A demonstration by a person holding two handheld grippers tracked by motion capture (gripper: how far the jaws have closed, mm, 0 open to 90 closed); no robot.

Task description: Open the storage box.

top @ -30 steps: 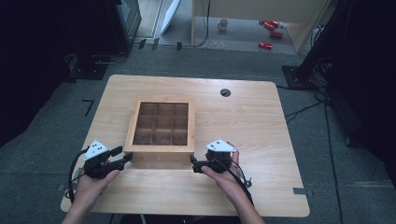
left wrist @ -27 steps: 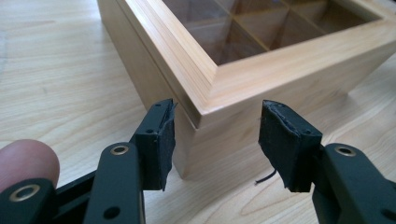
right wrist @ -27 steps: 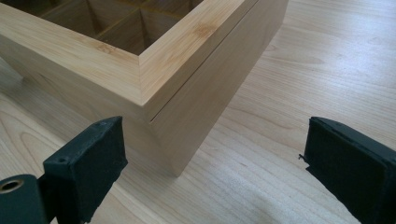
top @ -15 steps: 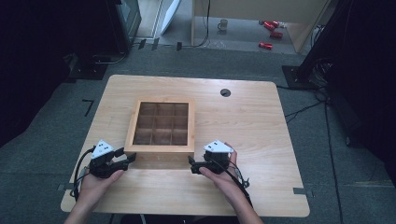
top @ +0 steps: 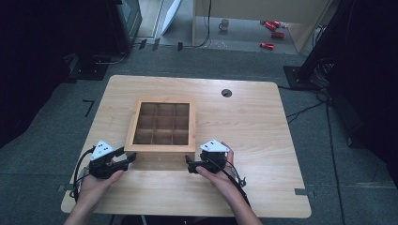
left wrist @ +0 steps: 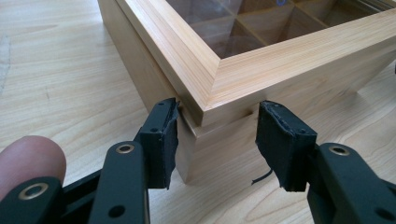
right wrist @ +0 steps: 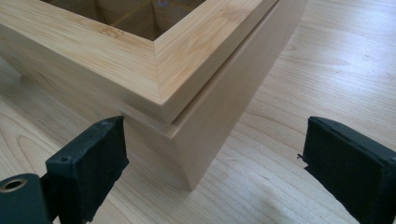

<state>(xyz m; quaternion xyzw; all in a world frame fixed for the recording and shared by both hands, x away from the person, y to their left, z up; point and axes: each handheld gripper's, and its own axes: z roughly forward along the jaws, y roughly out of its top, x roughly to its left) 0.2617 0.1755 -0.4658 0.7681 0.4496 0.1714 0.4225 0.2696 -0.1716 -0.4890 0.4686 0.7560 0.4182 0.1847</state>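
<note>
We see a wooden compartment box [top: 163, 124] with a glass-paned lid at the centre of the high view, on a light wooden table [top: 253, 122]; the left gripper [top: 126, 159] sits at lower left, jaws wide around the box's near corner [left wrist: 205, 116]. The right gripper [top: 190, 165], lower centre, gapes wide at the other near corner [right wrist: 182, 116]; neither grips anything

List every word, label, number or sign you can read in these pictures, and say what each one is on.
None can be read.
The wooden box, the table and both grippers, left and right, bear no lettering.
The red items on the floor beyond the table are too small to read.
</note>
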